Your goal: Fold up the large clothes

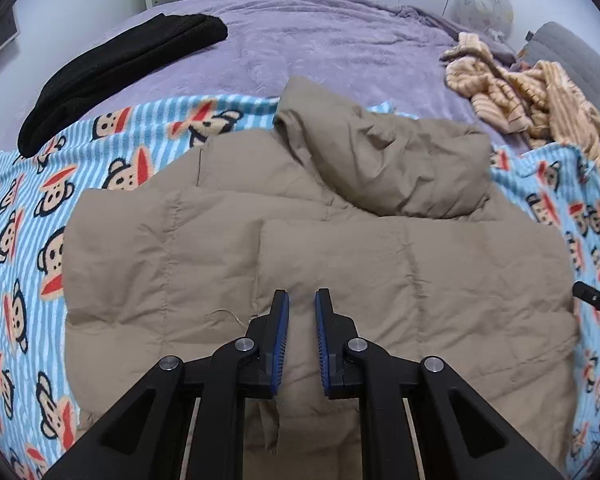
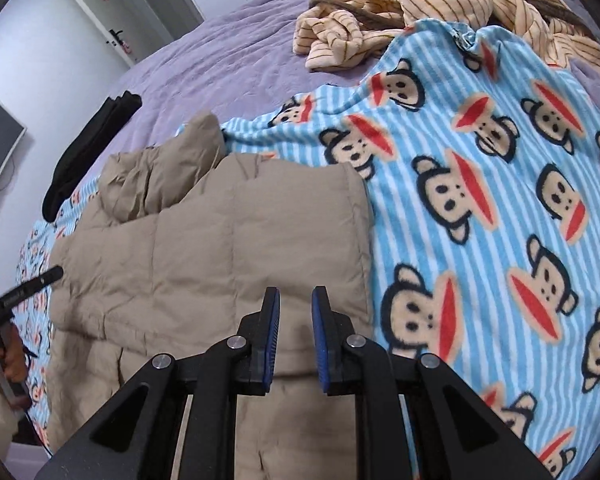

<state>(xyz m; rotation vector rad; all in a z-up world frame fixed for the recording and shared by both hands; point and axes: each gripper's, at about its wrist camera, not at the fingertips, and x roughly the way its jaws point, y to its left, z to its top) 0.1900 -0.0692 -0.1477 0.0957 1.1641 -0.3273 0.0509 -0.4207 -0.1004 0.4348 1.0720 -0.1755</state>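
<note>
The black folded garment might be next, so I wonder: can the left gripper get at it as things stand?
Probably yes: the black folded garment lies uncovered on the purple bedspread, beyond the tan puffer jacket, and the left gripper holds nothing.

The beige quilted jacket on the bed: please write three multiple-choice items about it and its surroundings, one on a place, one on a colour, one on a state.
1. Where does the beige quilted jacket lie?
A. on the blue striped monkey-print blanket
B. on the floor
C. on a chair

2. What colour is the folded garment at the far left of the bed in the left wrist view?
A. red
B. black
C. white

3. What do the jaws of the left gripper hold?
A. a jacket sleeve
B. the striped cream robe
C. nothing

Answers: 1 A, the monkey print shows all around the jacket. 2 B, it is dark black against the purple bedspread. 3 C, the jaws stand over the jacket with a narrow bare gap between them.
</note>
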